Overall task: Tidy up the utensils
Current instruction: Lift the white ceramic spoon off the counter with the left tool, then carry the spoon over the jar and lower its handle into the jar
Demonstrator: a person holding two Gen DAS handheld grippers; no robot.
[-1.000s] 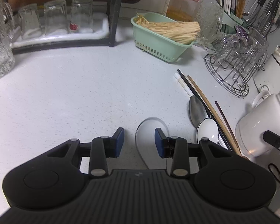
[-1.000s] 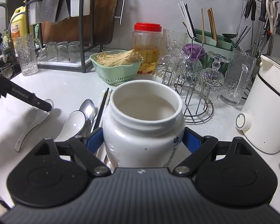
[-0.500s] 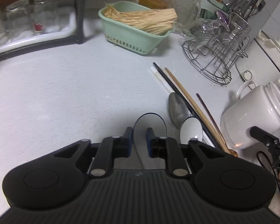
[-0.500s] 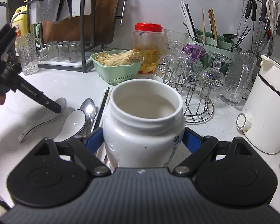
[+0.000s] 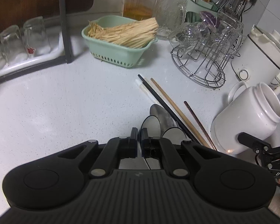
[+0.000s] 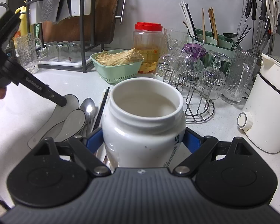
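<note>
My left gripper (image 5: 139,137) is pinched nearly shut on the thin rim of a white ceramic spoon (image 6: 65,105), its jaws having just been closing, and the spoon's bowl pokes out beyond the fingertips while its handle trails back under the tool. My right gripper (image 6: 144,140) is clamped around the belly of the white jar (image 6: 143,123), jaws spread wide by it, holding it tipped with its mouth toward the spoons. The worry is that glazed edge: I have only a narrow bite on it, so the spoon could swivel or slip out as I carry it, and drop onto the counter (image 5: 56,100) or chip against the jar's lip. Its long handle could also catch the second white spoon (image 6: 72,121), which lies just beside it and partly over it, and drag that one along. If I swing toward the jar too fast, I could knock the jar in my other grip. Loose on the counter I count two white ceramic spoons, one of them in my grip, one metal spoon (image 5: 159,112), and what look like five chopsticks (image 5: 168,108): two white, one black, one pale wood and one dark brown, though the white ones lie close together and I cannot be sure. One jar waits for them.
</note>
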